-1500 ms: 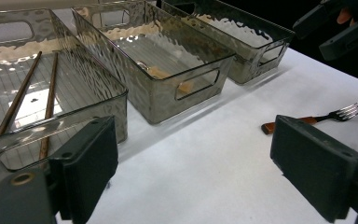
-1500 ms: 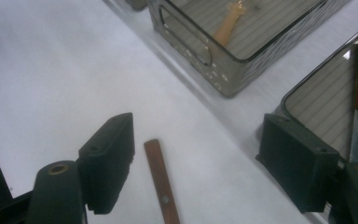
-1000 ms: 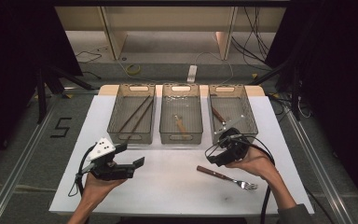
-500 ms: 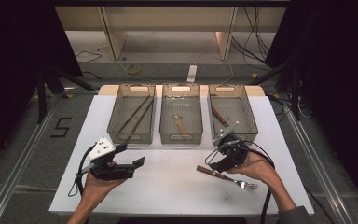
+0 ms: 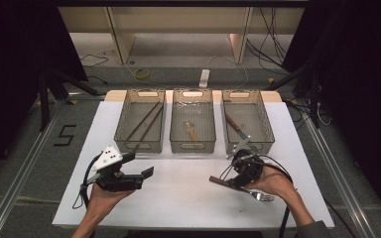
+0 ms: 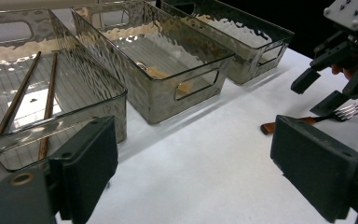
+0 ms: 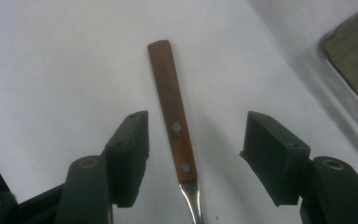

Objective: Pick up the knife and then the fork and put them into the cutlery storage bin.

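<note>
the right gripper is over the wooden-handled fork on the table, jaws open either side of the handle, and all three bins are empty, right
Not quite: the bins are not empty. The high view shows chopsticks in the left bin, a utensil in the middle bin and another utensil in the right bin. The rest holds: the right gripper has been closing, jaws apart beside the fork handle.

bare table (image 5: 178,203) ahead, bins (image 5: 192,124) beyond

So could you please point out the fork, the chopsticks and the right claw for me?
fork (image 7: 173,116), right gripper view, on its wooden handle.
chopsticks (image 6: 50,95), left gripper view, on one stick's shaft in the bin.
right claw (image 7: 193,158), right gripper view, midway between its jaws.
</note>
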{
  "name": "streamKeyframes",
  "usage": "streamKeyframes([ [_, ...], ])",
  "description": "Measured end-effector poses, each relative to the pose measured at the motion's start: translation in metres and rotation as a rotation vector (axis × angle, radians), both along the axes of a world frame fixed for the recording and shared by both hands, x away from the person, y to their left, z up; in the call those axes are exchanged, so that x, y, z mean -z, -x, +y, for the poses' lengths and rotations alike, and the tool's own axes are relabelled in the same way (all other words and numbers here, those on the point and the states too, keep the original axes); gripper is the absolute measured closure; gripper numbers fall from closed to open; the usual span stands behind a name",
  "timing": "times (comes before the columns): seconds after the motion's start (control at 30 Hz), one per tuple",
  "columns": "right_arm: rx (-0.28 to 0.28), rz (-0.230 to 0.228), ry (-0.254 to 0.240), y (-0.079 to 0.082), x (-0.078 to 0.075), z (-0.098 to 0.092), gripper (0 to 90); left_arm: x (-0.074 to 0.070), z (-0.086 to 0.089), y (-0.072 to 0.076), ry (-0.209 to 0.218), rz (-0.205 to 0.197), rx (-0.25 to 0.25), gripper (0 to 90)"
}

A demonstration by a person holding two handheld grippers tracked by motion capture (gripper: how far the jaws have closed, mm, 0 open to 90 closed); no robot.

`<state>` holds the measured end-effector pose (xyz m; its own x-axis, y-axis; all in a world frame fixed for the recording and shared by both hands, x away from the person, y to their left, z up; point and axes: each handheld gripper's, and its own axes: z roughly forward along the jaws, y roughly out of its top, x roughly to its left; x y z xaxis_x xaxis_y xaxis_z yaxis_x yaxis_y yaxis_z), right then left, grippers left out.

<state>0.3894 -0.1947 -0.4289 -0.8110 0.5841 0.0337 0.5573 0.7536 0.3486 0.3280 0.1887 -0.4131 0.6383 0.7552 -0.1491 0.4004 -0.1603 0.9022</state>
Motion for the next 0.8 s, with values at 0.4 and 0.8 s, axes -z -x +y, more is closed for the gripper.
streamKeyframes([
  [0.4, -0.030, 0.043, 0.051, 0.001, 0.014, 0.003, 49.5, 0.000, 0.000, 0.000, -0.003, -0.002, 0.000, 14.2],
  [0.8, -0.052, 0.057, 0.091, 0.003, 0.021, 0.007, 60.6, 0.000, -0.001, 0.000, -0.003, -0.001, 0.000, 14.2],
])
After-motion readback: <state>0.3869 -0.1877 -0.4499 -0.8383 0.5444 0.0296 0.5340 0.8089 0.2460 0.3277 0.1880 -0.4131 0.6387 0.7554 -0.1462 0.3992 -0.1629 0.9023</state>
